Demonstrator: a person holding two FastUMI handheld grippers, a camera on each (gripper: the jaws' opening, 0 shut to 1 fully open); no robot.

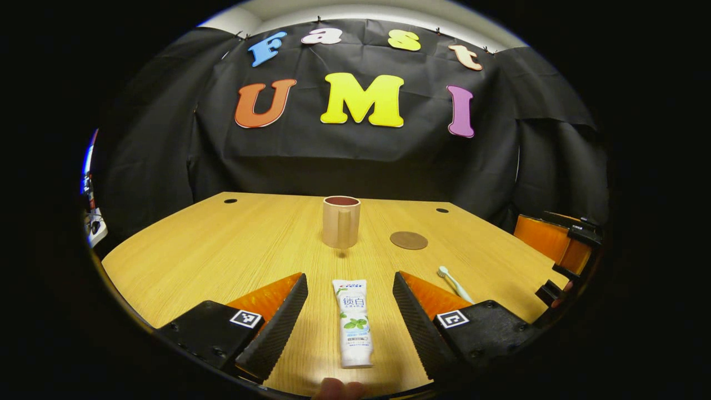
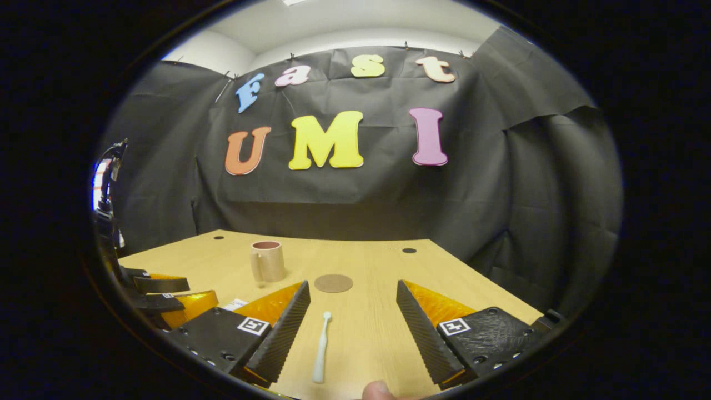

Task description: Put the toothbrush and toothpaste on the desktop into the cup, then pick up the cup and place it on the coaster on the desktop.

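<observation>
A white toothpaste tube lies flat on the wooden desktop, right between the wide-apart fingers of my left gripper, which is open. Beyond it stands a beige cup with its handle toward me, and a round brown coaster lies to its right. A pale toothbrush lies right of the tube. In the right gripper view the toothbrush lies between the spread fingers of my right gripper, open. The cup and coaster sit farther back.
The desktop has cable holes at the far corners. The other gripper shows at the right edge of the left gripper view and at the left edge of the right gripper view. A fingertip shows at the bottom of each view.
</observation>
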